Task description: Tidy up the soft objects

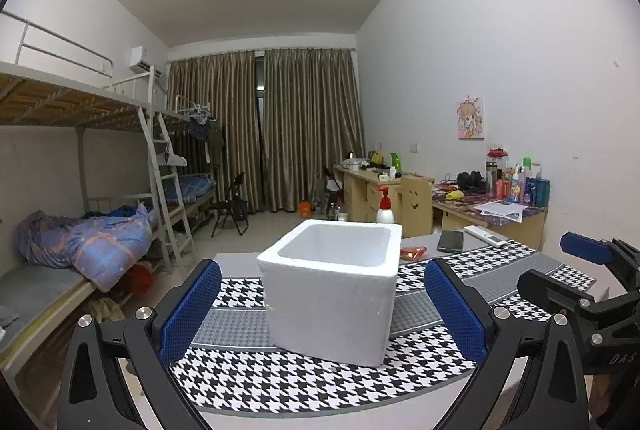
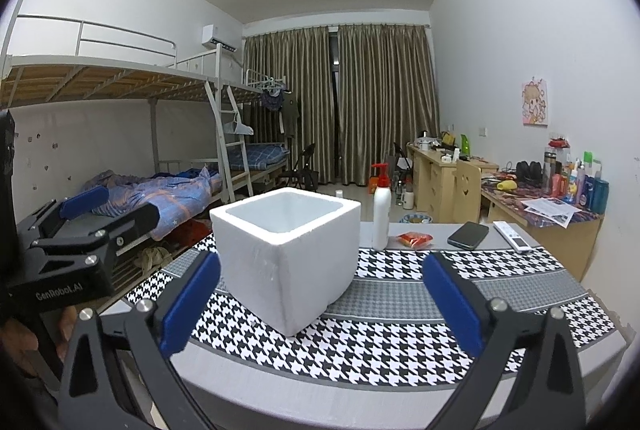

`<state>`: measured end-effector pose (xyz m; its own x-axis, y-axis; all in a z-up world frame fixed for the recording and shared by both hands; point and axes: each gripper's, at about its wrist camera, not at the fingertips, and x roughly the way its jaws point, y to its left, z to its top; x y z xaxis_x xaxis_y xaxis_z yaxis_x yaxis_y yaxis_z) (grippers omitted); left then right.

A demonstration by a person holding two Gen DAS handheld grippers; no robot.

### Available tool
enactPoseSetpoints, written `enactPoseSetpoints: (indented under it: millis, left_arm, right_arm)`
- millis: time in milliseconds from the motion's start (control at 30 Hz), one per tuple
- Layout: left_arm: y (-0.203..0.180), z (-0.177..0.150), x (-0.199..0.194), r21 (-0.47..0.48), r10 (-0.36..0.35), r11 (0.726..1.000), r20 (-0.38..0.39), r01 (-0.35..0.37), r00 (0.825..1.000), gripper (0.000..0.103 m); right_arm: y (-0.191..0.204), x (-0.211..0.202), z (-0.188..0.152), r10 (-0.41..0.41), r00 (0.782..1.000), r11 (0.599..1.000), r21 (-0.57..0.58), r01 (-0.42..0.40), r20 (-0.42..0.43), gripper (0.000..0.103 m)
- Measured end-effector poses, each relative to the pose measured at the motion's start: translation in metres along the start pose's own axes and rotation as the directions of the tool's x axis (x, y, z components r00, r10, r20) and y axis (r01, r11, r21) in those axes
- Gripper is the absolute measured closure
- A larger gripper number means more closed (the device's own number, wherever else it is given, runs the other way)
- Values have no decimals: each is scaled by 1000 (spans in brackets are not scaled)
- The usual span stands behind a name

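A white foam box [image 1: 334, 290] stands open-topped on the houndstooth cloth [image 1: 304, 386], and nothing shows inside it from here. My left gripper [image 1: 322, 308] is open, its blue pads either side of the box's near face, short of touching it. The right gripper [image 2: 320, 304] is also open and empty, facing a corner of the foam box [image 2: 288, 254]. A small red-orange packet [image 2: 415, 239] lies behind the box on the grey table. In the left wrist view the other gripper [image 1: 576, 270] shows at the right edge.
Behind the box stand a white pump bottle [image 2: 381, 213], a dark phone [image 2: 468, 234] and a white remote [image 2: 512, 236]. The table's front edge [image 2: 320, 390] is close to me. Bunk beds [image 2: 140, 133] line the left wall; cluttered desks [image 2: 540, 197] stand on the right.
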<state>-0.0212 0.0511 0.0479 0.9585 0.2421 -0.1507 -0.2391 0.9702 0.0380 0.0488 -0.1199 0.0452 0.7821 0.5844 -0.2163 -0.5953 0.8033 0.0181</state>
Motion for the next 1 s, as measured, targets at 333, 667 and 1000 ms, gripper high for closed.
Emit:
enactPoseSetpoints:
  millis: [333, 667, 1000]
  left_arm:
    - [1, -13, -5, -18, 15, 1000, -13, -16, 1000, 1]
    - [2, -22, -6, -14, 21, 1000, -31, -21, 999, 1]
    - [1, -26, -4, -14, 27, 1000, -42, -28, 999, 1]
  right_arm:
    - [5, -5, -13, -13, 1000, 1000, -3, 13, 11, 1]
    - [-3, -1, -19, -25, 1000, 999, 20, 26, -9, 1]
    - [-3, -1, -23, -24, 999, 999, 27, 25, -21, 1]
